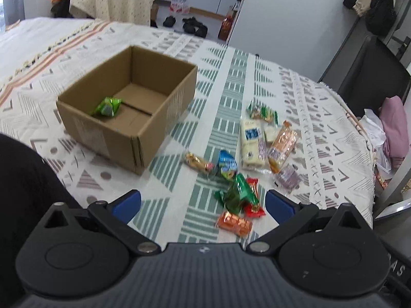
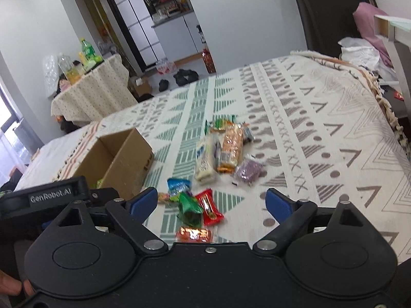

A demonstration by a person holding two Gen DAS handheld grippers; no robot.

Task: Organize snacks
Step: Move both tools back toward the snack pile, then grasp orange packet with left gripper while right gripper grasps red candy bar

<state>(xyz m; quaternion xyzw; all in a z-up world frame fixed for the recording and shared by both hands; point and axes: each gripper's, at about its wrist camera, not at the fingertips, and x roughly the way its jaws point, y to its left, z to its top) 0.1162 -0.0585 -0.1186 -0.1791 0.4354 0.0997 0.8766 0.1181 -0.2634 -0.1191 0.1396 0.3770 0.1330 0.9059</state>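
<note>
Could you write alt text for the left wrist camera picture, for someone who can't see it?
An open cardboard box holding one green snack packet sits on a patterned bedspread, with wrapped snacks scattered to its right. The left gripper, jaws open and empty, fills the foreground.

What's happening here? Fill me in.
A person holding two tongs is sorting snacks on a patterned bedspread. One green packet already lies in the cardboard box; the rest sit loose beside it. Both the left tongs and right tongs are open and empty above the green and red wrappers.
</note>
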